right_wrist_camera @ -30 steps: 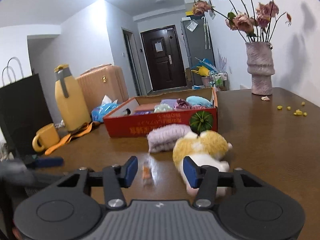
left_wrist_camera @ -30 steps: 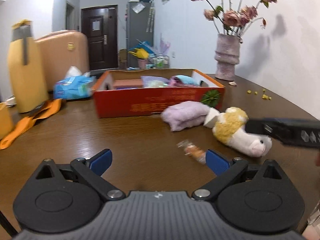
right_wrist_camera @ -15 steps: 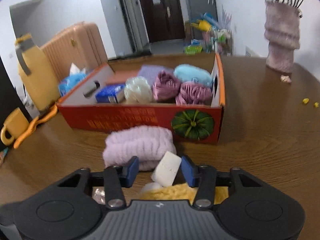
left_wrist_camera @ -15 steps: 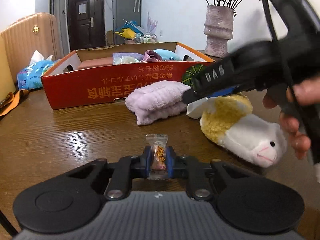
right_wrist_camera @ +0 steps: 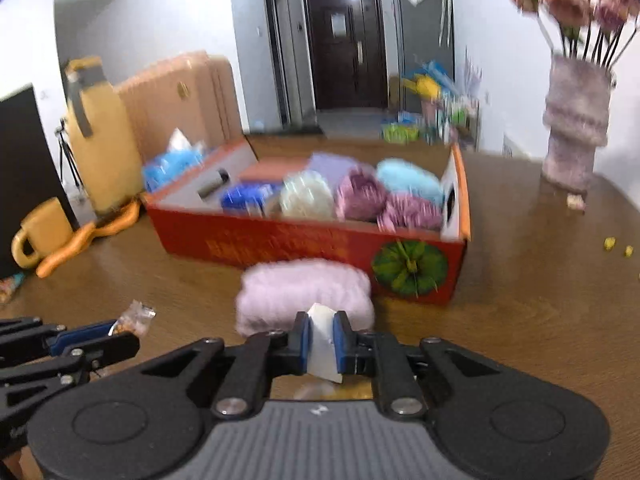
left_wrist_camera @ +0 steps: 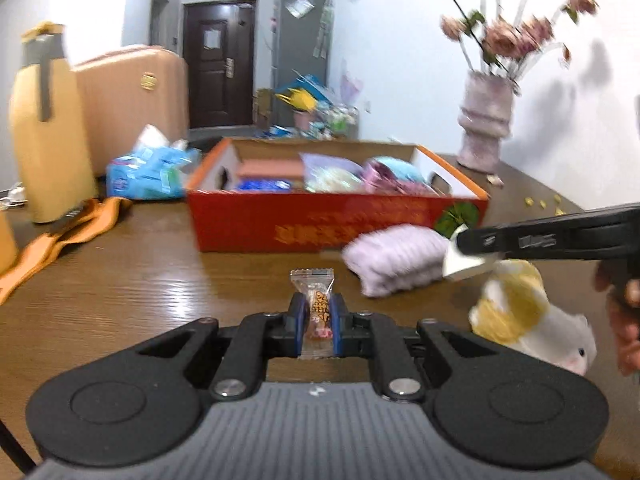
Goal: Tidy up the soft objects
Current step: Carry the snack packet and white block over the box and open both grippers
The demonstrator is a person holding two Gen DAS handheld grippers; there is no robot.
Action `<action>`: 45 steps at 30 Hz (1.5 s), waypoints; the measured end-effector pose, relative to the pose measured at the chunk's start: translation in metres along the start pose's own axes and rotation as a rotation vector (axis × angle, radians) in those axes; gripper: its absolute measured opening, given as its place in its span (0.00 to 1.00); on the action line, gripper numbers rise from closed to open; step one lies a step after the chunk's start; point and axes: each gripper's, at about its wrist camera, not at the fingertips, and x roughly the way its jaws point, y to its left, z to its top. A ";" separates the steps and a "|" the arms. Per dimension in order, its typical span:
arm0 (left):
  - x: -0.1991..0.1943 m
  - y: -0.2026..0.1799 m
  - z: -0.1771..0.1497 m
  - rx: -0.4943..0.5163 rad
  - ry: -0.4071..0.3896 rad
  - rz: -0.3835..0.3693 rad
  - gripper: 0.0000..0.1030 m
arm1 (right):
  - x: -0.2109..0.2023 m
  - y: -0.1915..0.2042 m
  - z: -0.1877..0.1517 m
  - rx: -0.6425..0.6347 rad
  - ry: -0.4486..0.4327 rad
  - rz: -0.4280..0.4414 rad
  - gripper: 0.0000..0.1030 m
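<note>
My left gripper (left_wrist_camera: 318, 322) is closing, its blue pads pressing a small wrapped candy (left_wrist_camera: 316, 300) that stands upright between them just over the brown table (left_wrist_camera: 140, 280). My right gripper (right_wrist_camera: 322, 340) is also closing, pinching the white tag (right_wrist_camera: 322, 334) of a yellow-and-white plush toy (left_wrist_camera: 524, 312). In the left wrist view the toy sits below that gripper (left_wrist_camera: 460, 240), at the right. A rolled lilac towel (right_wrist_camera: 300, 290) lies just ahead, against the red box (right_wrist_camera: 280, 242). Several soft balls and cloths fill the box.
A vase of pink flowers (left_wrist_camera: 486, 128) stands at the back right. At the left are a tall yellow jug (left_wrist_camera: 44, 128), a yellow mug (right_wrist_camera: 40, 228), an orange strap (left_wrist_camera: 64, 236) and a blue tissue pack (left_wrist_camera: 148, 168). Small yellow bits (left_wrist_camera: 542, 202) dot the table.
Both grippers went from open to shut. The left took hold of the candy and lifted it slightly; the right moved in over the plush toy and closed on its white tag.
</note>
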 end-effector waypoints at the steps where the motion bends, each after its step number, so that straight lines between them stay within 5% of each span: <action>1: -0.006 0.005 0.002 -0.008 -0.012 0.012 0.13 | -0.007 0.004 0.003 0.003 -0.026 0.005 0.12; 14: -0.103 0.053 -0.001 -0.035 -0.122 0.000 0.13 | -0.118 0.050 -0.026 0.045 -0.189 0.140 0.12; 21: -0.101 0.053 0.006 -0.025 -0.145 -0.006 0.13 | -0.118 0.055 -0.023 0.057 -0.209 0.138 0.13; 29: -0.016 0.072 0.076 -0.002 -0.120 -0.104 0.14 | -0.038 0.050 0.039 0.080 -0.196 0.181 0.13; 35: 0.102 0.081 0.118 0.035 0.067 -0.088 0.14 | 0.077 0.041 0.085 0.216 -0.092 0.163 0.13; 39: 0.142 0.087 0.120 0.040 0.118 -0.097 0.14 | 0.143 0.031 0.092 0.319 0.010 0.165 0.14; 41: 0.152 0.089 0.118 0.050 0.127 -0.095 0.19 | 0.161 0.031 0.090 0.352 0.042 0.163 0.17; 43: 0.155 0.093 0.117 0.048 0.116 -0.103 0.39 | 0.173 0.034 0.087 0.358 0.058 0.182 0.21; 45: 0.153 0.098 0.117 0.052 0.094 -0.105 0.41 | 0.176 0.035 0.086 0.365 0.064 0.186 0.33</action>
